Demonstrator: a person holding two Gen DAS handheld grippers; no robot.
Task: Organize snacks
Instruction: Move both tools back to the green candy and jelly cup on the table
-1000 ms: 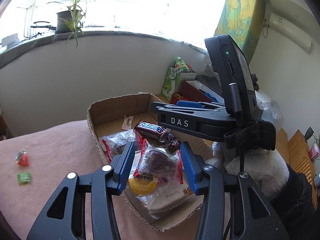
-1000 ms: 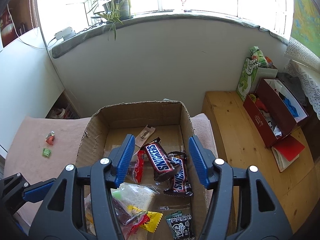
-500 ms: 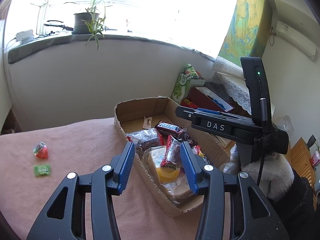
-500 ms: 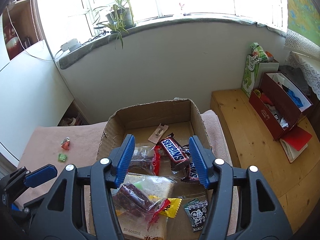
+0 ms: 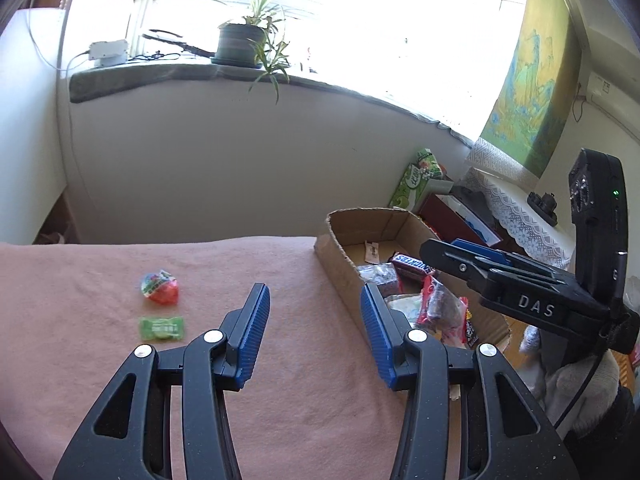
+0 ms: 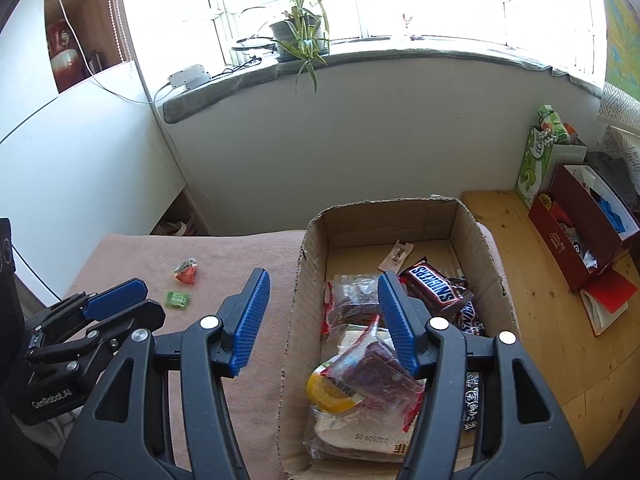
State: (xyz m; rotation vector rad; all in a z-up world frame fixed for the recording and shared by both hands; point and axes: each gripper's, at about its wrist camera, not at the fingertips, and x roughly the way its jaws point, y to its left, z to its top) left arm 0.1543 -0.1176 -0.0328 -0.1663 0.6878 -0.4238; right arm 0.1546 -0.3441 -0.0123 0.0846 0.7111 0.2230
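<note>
A cardboard box (image 6: pixel 308 264) (image 5: pixel 340 248) on the pink cloth holds Snickers bars (image 6: pixel 434 284) (image 5: pixel 412 265), clear packs with dark cakes (image 6: pixel 376 372) (image 5: pixel 440 308) and a bread pack (image 6: pixel 360 432). A red-green candy (image 5: pixel 160 287) (image 6: pixel 186 271) and a green candy (image 5: pixel 162 327) (image 6: pixel 177 299) lie on the cloth left of the box. My left gripper (image 5: pixel 314 336) is open and empty over the cloth, right of the candies. My right gripper (image 6: pixel 322 320) is open and empty above the box's left wall.
The pink cloth (image 5: pixel 280 380) covers the table. A wooden bench (image 6: pixel 540 280) to the right carries a red box (image 6: pixel 580 232) and a green carton (image 6: pixel 534 168). A white wall and a windowsill with a potted plant (image 6: pixel 298 36) stand behind.
My left gripper has swung left, from over the box to over the cloth near the candies. My right gripper has drawn back and left, and the dark cake pack now lies in the box.
</note>
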